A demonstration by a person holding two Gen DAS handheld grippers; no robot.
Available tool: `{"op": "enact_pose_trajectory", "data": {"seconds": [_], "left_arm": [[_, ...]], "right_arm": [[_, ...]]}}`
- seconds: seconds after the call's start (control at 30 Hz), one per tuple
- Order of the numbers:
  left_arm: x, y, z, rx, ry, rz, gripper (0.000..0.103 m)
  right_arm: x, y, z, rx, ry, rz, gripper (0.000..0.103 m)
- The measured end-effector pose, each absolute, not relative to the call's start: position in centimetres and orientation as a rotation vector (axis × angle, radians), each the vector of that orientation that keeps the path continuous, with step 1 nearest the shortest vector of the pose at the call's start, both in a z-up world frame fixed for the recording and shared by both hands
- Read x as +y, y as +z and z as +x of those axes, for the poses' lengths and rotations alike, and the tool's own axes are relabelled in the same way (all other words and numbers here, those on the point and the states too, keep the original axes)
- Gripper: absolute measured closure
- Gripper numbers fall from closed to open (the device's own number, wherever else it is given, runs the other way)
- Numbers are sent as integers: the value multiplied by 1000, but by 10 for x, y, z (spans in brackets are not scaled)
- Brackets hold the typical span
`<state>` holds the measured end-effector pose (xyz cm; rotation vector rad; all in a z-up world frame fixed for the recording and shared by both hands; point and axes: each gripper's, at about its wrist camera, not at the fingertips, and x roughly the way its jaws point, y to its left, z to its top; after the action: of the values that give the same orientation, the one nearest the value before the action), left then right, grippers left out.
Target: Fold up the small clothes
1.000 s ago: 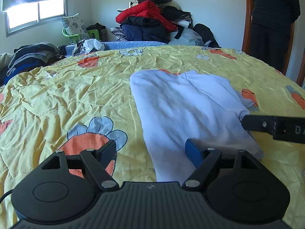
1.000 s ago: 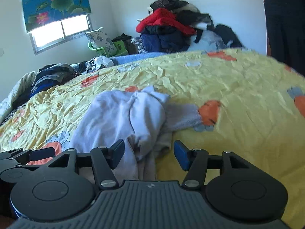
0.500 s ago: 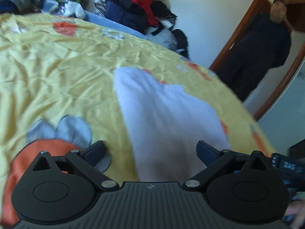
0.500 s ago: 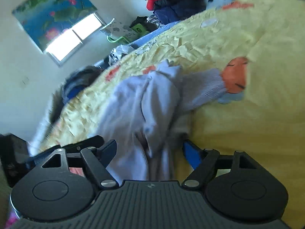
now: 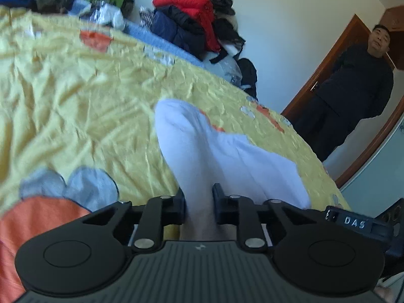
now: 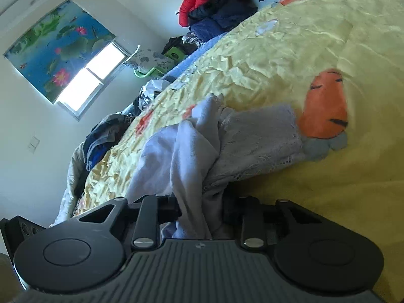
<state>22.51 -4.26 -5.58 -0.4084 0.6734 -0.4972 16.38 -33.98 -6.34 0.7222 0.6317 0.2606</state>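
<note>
A pale lilac-white small garment (image 5: 227,156) lies on the yellow bedsheet (image 5: 75,96). In the left wrist view my left gripper (image 5: 199,203) has its jaws closing on the garment's near edge, with the cloth pinched between the pads. In the right wrist view the same garment (image 6: 192,146) is bunched, with a lacy grey sleeve (image 6: 262,136) spread to the right. My right gripper (image 6: 202,208) is also closing, and a bundle of the fabric is squeezed between its pads. The right gripper's body (image 5: 358,222) shows at the left view's right edge.
A pile of red and dark clothes (image 5: 197,22) sits at the far side of the bed. More clothes (image 6: 103,136) lie heaped under the window. A person in dark clothing (image 5: 353,91) stands by the brown door. The sheet carries orange cartoon prints (image 6: 325,108).
Both grippers stood open over the garment and have now closed on its near edge. Both views have rolled and moved closer to the cloth, which now rises into the jaws.
</note>
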Motion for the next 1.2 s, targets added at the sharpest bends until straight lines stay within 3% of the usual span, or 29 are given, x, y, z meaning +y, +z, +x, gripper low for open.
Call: {"op": "enact_pose_trajectory", "data": {"seconds": [0.3,0.37,0.4,0.47,0.5,0.57,0.63,0.73,0.9,0.93,1.03,1.13,1.2], "left_arm": [[-8,4,201,536,-380,-270,82],[-10,0,205,610,-366,-189,69],[-13,-5,207,641,-338,-150,67],[-12,-14,199,644,-284,-75,64],[-12,-16,193,634,-266,-41,61],[-10,-18,181,629,-241,-19,32],[-12,-20,168,619,-238,-29,25],[-26,-26,157,617,-222,50,25],[-29,-35,156,650,-204,28,25],[-28,-35,153,649,-201,24,25],[-27,-34,147,634,-183,40,25],[-26,-35,143,642,-171,17,25],[-24,-34,138,645,-163,-1,25]], "right_arm": [[-297,-18,166,517,385,677,72],[-287,-20,171,554,353,644,66],[-283,-24,174,598,306,608,51],[-276,-30,173,660,157,486,51],[-275,-30,169,656,104,420,46],[-280,-25,152,586,19,379,44],[-281,-14,136,515,-100,310,46],[-267,0,120,439,49,265,45],[-228,-20,142,607,105,67,46],[-228,-24,145,617,65,52,40],[-234,-20,131,585,50,129,40],[-223,-14,116,550,101,65,28],[-217,-20,124,581,95,46,29]]}}
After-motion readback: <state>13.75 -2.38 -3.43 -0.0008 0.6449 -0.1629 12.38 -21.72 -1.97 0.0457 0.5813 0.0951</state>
